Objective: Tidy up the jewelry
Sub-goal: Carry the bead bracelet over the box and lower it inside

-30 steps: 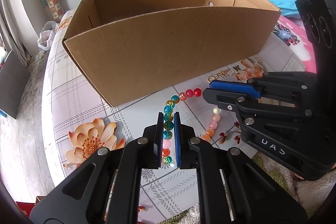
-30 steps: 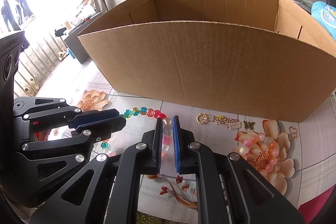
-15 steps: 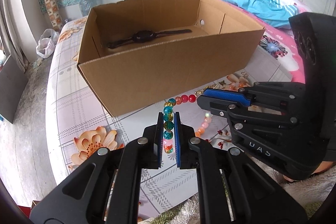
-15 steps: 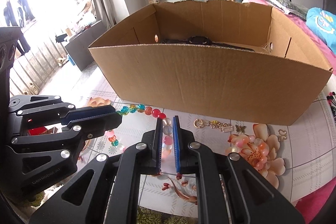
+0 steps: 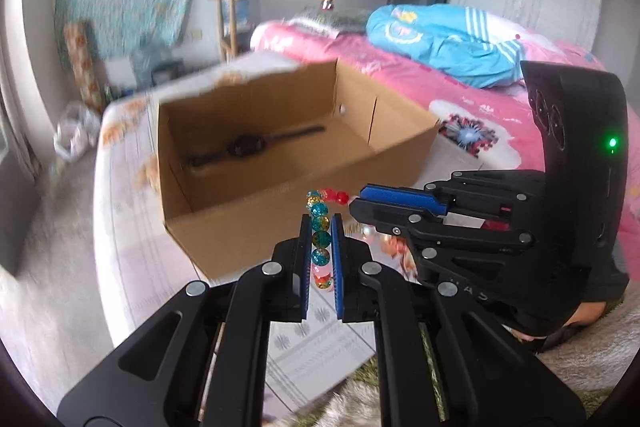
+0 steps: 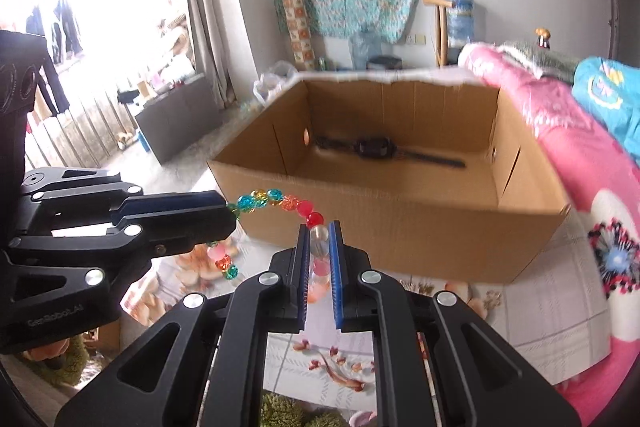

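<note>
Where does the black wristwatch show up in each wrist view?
Left wrist: the wristwatch lies on the cardboard box floor, upper left of centre.
Right wrist: the wristwatch lies on the box floor, just above centre.
Shared landmark: the bead bracelet held by both grippers.

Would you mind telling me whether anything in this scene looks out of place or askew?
Nothing looks damaged or spilled. The bead bracelet hangs between the left gripper and right gripper, and a watch lies flat in the cardboard box.
</note>
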Demonstrator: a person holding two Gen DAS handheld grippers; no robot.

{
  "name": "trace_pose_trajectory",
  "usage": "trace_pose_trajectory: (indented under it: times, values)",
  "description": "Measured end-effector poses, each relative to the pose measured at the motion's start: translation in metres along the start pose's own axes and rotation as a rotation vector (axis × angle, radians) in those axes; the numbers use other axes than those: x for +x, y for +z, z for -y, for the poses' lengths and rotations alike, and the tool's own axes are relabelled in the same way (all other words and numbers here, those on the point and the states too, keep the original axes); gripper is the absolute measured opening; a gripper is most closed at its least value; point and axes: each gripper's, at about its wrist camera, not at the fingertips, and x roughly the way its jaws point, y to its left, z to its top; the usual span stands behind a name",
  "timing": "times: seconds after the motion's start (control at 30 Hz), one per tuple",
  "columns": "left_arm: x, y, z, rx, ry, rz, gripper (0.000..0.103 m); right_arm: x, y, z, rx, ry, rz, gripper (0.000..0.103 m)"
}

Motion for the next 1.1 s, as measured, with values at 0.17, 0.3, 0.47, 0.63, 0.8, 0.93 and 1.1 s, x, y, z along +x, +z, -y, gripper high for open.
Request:
trace_pose_trajectory:
  times: [0.17, 0.3, 0.47, 0.63, 0.8, 0.93, 1.1]
  values:
    - [-0.017, 0.040, -0.005, 0.026, -0.026, 0.102, 0.008, -0.022, 0.043, 0.002, -0.051, 0.036, 0.104, 0.010]
    - [-0.007, 0.072, -0.020, 0.025, -0.022, 0.134, 0.008, -0.004, 0.088, 0.017, -0.053, 0.085, 0.103, 0.010]
    - [0.031, 0.099, -0.054, -0.016, 0.005, 0.074, 0.008, 0.057, 0.131, 0.040, 0.007, 0.178, -0.032, 0.010]
    - [0.087, 0.097, -0.088, -0.071, 0.031, -0.088, 0.008, 0.142, 0.137, 0.053, 0.104, 0.251, -0.266, 0.010]
    - [0.122, 0.079, -0.105, -0.096, 0.051, -0.221, 0.008, 0.199, 0.117, 0.052, 0.174, 0.283, -0.477, 0.010]
    - [0.130, 0.069, -0.109, -0.113, 0.072, -0.276, 0.010, 0.228, 0.110, 0.058, 0.228, 0.293, -0.603, 0.011]
    - [0.128, 0.064, -0.112, -0.126, 0.078, -0.272, 0.011, 0.220, 0.111, 0.056, 0.226, 0.294, -0.577, 0.011]
